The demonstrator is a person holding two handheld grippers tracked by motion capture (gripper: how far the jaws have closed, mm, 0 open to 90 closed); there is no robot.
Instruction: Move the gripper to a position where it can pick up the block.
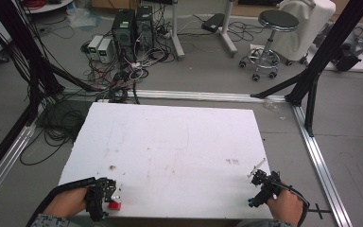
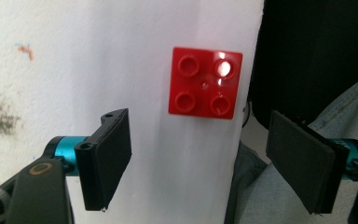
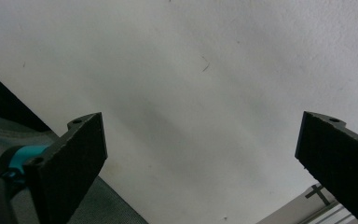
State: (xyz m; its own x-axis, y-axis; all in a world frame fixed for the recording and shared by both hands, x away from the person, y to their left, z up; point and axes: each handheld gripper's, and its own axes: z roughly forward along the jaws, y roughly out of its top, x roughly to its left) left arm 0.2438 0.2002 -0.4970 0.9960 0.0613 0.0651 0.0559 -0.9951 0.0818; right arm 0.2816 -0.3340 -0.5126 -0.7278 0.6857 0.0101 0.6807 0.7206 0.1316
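Note:
A red brick (image 2: 205, 83) with a two-by-two stud top lies flat on the white table (image 2: 98, 56), close to its near edge; in the high view the red brick (image 1: 115, 205) sits at the front left. My left gripper (image 1: 108, 195) hovers just short of it, open, with its black pads (image 2: 107, 156) set wider than the brick and nothing between them. At the front right corner my right gripper (image 1: 261, 182) is open too, its pads (image 3: 70, 161) spread wide over bare white table (image 3: 191, 93).
The white table (image 1: 170, 142) carries a few faint stains. Black frame posts (image 1: 324, 52) and aluminium floor rails (image 1: 319, 156) ring it. Cables, computer boxes (image 1: 132, 26) and a stool (image 1: 272, 35) stand on the floor beyond. A person's trouser leg (image 2: 279, 196) lies under the near edge.

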